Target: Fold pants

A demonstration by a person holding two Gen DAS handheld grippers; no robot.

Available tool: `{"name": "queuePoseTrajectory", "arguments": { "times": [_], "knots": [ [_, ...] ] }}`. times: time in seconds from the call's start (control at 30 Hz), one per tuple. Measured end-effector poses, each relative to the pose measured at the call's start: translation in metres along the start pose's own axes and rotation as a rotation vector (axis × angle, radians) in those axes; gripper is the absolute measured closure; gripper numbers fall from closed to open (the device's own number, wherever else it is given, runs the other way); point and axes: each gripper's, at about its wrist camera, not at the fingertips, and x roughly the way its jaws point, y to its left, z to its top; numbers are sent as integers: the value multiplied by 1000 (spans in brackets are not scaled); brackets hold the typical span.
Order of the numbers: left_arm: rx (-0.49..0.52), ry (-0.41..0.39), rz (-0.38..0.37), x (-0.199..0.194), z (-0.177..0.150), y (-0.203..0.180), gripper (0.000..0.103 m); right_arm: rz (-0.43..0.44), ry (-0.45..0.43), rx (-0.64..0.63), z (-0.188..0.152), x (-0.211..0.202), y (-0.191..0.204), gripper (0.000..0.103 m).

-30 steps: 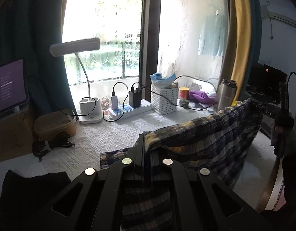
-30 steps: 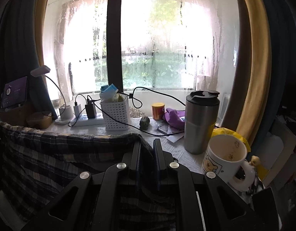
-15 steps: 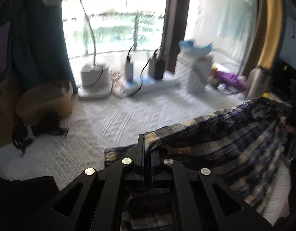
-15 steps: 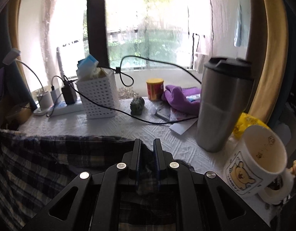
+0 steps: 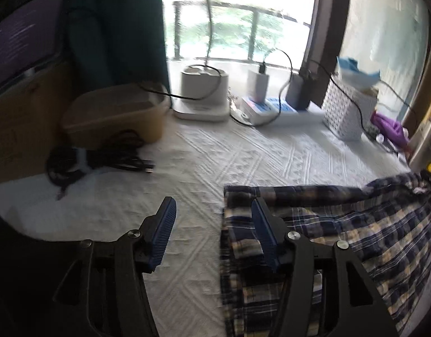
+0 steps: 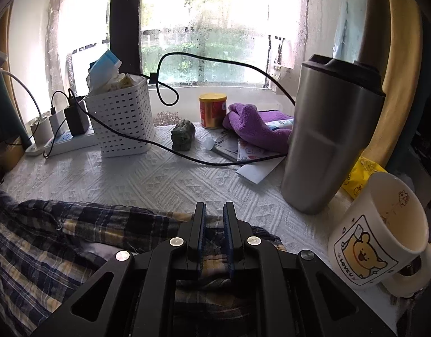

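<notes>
The left gripper (image 5: 212, 216) has its jaws spreading apart, blue ribbed pads (image 5: 162, 231) facing each other across bare white textured cloth. Nothing lies between them: the left finger stands over the cloth, while the right finger sits over the left edge of the plaid pants (image 5: 322, 241), whose folded border runs just beside it. The pants lie flat on the table (image 5: 243, 154), spread from the middle of the near edge toward the right side. The right gripper (image 6: 215, 216) is drawn in narrow, with only a slim gap between its fingers, and a bunch of the plaid fabric sits pinched between them at the pants' far edge; the rest of the cloth falls away to the left in loose wrinkles. Close to this gripper, toward the table's right edge, stand a steel tumbler (image 6: 325, 137) and a bear-printed mug (image 6: 381, 233), both clear of the fabric.
</notes>
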Motion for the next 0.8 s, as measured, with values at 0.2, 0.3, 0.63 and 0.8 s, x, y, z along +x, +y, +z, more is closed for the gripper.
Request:
{"name": "queuePoseTrajectory", "arguments": {
  "times": [0.2, 0.3, 0.63, 0.8],
  "knots": [
    [-26, -51, -27, -41, -14, 8, 33, -26, -48, -29, 1, -34, 4, 0],
    [-25, -55, -39, -61, -28, 8, 33, -34, -57, -29, -2, -55, 4, 0],
    [-51, 16, -108, -96, -93, 9, 33, -37, -49, 29, -49, -121, -15, 0],
    [-54, 70, -162, -107, -121, 2, 33, 22, -7, 102, -83, -142, -16, 0]
  ]
}}
